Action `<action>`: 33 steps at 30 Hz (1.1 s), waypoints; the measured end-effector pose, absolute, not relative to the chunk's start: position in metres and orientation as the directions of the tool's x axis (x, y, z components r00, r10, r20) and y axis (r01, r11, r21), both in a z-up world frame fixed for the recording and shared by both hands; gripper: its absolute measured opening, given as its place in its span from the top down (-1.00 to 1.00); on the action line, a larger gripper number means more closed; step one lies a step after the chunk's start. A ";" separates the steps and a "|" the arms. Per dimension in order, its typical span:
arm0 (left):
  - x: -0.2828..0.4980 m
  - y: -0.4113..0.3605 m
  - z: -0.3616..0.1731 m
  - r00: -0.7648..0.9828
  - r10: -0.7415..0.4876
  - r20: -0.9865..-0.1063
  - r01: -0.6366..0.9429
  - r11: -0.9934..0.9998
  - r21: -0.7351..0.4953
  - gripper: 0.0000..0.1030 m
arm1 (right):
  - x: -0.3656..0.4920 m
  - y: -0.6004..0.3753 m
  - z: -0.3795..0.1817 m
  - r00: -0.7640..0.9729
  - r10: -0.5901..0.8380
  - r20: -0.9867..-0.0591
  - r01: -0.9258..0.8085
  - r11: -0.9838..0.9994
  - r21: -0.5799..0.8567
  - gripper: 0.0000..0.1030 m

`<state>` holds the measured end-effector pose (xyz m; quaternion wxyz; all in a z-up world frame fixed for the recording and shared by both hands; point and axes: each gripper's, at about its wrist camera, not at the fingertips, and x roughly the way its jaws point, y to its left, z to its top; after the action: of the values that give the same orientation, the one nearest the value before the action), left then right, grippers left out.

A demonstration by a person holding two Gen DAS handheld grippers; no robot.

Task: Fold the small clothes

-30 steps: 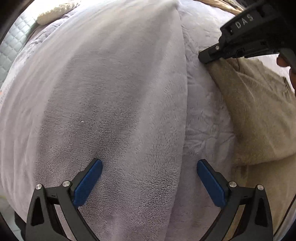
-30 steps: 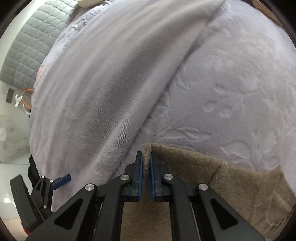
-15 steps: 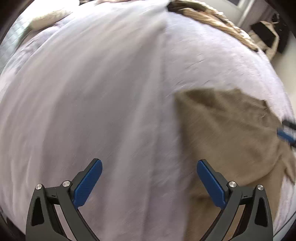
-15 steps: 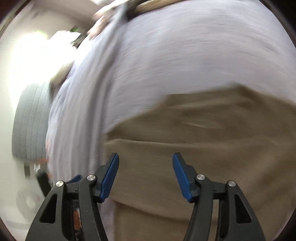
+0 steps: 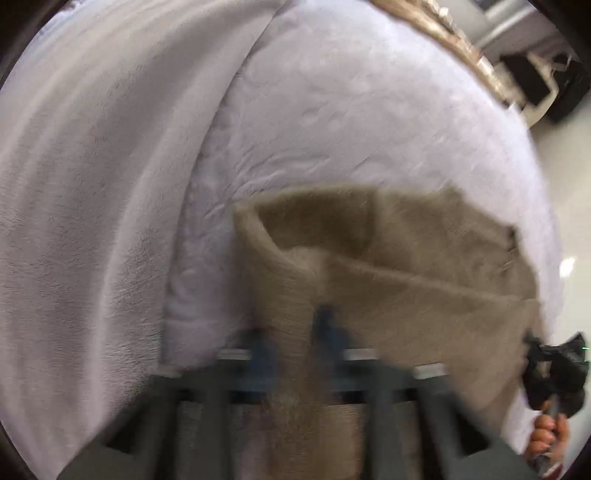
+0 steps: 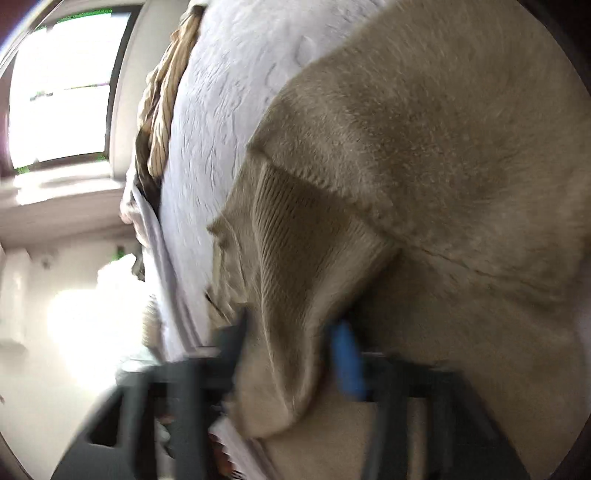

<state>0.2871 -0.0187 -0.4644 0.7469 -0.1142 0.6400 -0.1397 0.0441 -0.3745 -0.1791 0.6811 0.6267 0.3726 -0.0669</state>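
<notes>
A tan fleece garment [image 5: 406, 258] lies on the lilac bed cover [image 5: 351, 110], its near left edge lifted into a fold. My left gripper [image 5: 293, 343] is blurred; its jaws are closing, with that raised edge pinched between the blue pads. In the right wrist view the garment [image 6: 443, 147] fills the frame, its ribbed cuff hanging down. My right gripper [image 6: 291, 350] is shut on a bunch of that cloth. The left wrist view also shows the right gripper [image 5: 554, 369] at the garment's far right corner, held by a hand [image 5: 546, 432].
A grey fleece blanket [image 5: 92, 184] covers the left side of the bed. A woven tan throw [image 5: 461, 33] lies along the far bed edge, with floor and dark furniture [image 5: 546, 81] beyond. The right wrist view is rolled sideways and shows a bright window [image 6: 62, 85].
My left gripper moved right, from the grey blanket onto the tan garment, and closed from wide open. My right gripper left the garment's near corner, swung across, rolled, opened and closed again on cloth.
</notes>
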 end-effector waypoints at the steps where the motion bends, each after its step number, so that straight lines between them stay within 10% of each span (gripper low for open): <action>1: 0.284 -0.017 -0.457 0.195 -0.336 -0.921 0.055 0.942 -0.332 0.77 | 0.046 -0.376 -0.179 0.707 0.385 -0.593 0.555 0.217 0.803 0.86; 10: 0.296 0.021 -0.442 0.281 -0.153 -0.948 -0.053 0.983 -0.174 0.77 | 0.078 -0.384 -0.147 0.624 0.341 -0.703 0.472 0.553 0.687 0.85; 15: 0.293 0.042 -0.415 0.311 -0.094 -0.946 -0.048 0.992 -0.115 0.76 | 0.050 -0.394 -0.158 0.571 0.294 -0.766 0.573 0.526 0.629 0.34; 17: 0.293 0.040 -0.403 0.321 -0.085 -0.943 -0.025 0.995 -0.098 -0.07 | 0.042 -0.384 -0.149 0.587 0.323 -0.743 0.546 0.519 0.657 -0.04; 18: 0.287 0.042 -0.395 0.327 -0.062 -0.943 -0.025 0.997 -0.075 -0.99 | 0.040 -0.375 -0.146 0.597 0.360 -0.717 0.515 0.514 0.686 -0.04; 27: 0.247 0.066 -0.366 0.284 -0.030 -0.958 0.043 0.999 -0.019 -0.98 | 0.097 -0.183 -0.172 0.396 0.735 -0.551 0.292 0.468 0.834 -0.04; 30: 0.216 0.086 -0.375 0.243 -0.018 -0.970 0.003 1.000 -0.018 -0.98 | 0.122 -0.149 -0.194 0.404 0.752 -0.521 0.333 0.410 0.849 -0.03; 31: 0.209 0.092 -0.382 0.224 -0.007 -0.975 -0.018 1.000 -0.012 -0.98 | 0.126 -0.144 -0.196 0.413 0.751 -0.515 0.338 0.399 0.852 0.18; 32: 0.203 0.097 -0.390 0.199 0.010 -0.980 -0.037 0.999 0.003 -0.98 | 0.135 -0.135 -0.198 0.427 0.753 -0.500 0.328 0.386 0.862 0.84; 33: 0.198 0.103 -0.405 0.145 0.040 -0.989 -0.060 0.998 0.031 -0.98 | 0.143 -0.127 -0.199 0.419 0.762 -0.494 0.313 0.389 0.866 0.88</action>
<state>0.1985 0.1031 -0.4049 0.7566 -0.0079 0.6530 0.0332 0.1431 -0.1267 -0.1990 0.6584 0.5256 0.5111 0.1706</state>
